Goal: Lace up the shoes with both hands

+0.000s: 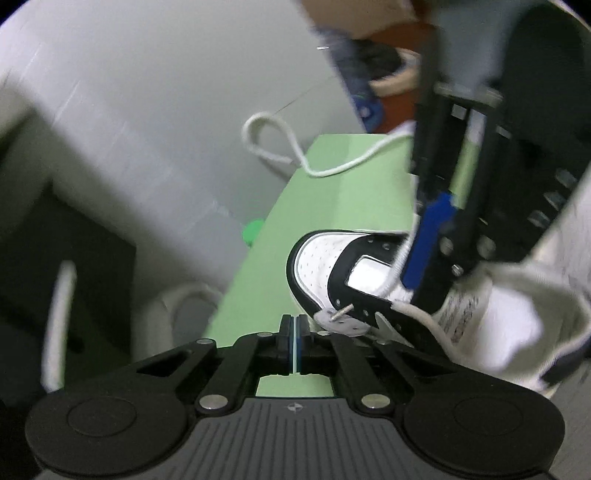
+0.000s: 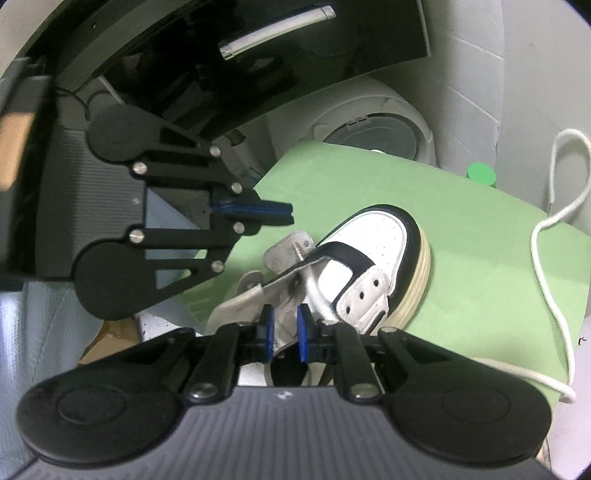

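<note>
Shoe (image 2: 373, 254) rests on green mat (image 2: 461, 258); right fingers (image 2: 269, 325) pinch its tongue (image 2: 286, 317), left fingers (image 1: 285, 334) pressed together empty.

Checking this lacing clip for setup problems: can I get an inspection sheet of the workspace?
Surface: green mat, bare around the shoe.
Job's things: black-and-white shoe on the mat; white lace trailing loose off the mat, its tip poking through an eyelet.
Clutter: green cap beyond the mat's edge.
Grippers: left gripper shut, empty, beside the shoe; right gripper closed on the shoe's eyelet flap.
Cables: nothing seen.
Surroundings: dark cabinet with a silver handle, white round bin.
</note>
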A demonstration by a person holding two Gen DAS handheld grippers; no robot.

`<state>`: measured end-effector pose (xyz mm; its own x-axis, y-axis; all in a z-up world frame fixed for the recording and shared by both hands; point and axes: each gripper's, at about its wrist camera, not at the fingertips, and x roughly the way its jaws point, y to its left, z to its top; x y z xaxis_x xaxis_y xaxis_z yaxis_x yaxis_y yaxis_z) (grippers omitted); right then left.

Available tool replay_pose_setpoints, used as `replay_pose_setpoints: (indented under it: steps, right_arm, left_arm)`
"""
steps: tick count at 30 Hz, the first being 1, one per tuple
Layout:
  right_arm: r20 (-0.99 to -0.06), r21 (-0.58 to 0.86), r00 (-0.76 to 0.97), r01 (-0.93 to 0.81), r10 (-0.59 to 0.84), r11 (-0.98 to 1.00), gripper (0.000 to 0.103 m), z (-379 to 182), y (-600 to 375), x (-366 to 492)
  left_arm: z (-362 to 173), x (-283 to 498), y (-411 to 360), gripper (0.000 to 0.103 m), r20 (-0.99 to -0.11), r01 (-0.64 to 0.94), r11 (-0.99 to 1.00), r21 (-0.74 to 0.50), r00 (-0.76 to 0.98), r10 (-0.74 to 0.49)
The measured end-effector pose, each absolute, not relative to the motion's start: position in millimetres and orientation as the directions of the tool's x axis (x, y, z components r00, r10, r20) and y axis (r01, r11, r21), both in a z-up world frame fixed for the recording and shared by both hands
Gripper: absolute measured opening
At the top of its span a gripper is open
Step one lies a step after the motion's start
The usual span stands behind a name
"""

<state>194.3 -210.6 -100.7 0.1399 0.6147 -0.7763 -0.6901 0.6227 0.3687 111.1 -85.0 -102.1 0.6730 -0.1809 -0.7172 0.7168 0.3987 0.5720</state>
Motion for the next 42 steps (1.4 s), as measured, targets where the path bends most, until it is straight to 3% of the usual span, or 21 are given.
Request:
replay_pose_setpoints:
  steps: [3, 11, 20, 37, 42]
  right_arm:
    - [-0.777, 0.367, 0.139, -0.692, 0.614, 0.621, 0.015, -101, -210, 194]
    - [-0.773, 0.37, 0.138, -0.695, 0.619, 0.617, 0.017, -98, -212, 192]
    - [-0.774, 0.366, 0.133, -0.704, 0.619, 0.609, 0.02, -98, -209, 194]
    - [-0.779, 0.371, 0.124, -0.699, 0.615, 0.611, 0.02, -103, -207, 197]
    - [-0.781, 0.368, 0.123, -0.702, 0.613, 0.61, 0.02, -104, -206, 197]
  left_arm:
    - [-101, 101, -89, 0.006, -0.684, 0.713, 0.242, 0.658, 0.7, -0.203]
    - [-121, 96, -91, 0.013, -0.7, 0.709, -0.031, 0.704, 0.687, -0.194]
    - [-138, 104, -87, 0.014, -0.702, 0.697, -0.097, 0.711, 0.693, -0.162]
    - [-135, 94, -75, 0.013, -0.673, 0.593, -0.326, 0.736, 0.694, -0.256]
    - [-129, 99, -80, 0.023, -0.67, 0.586, -0.334, 0.738, 0.693, -0.267]
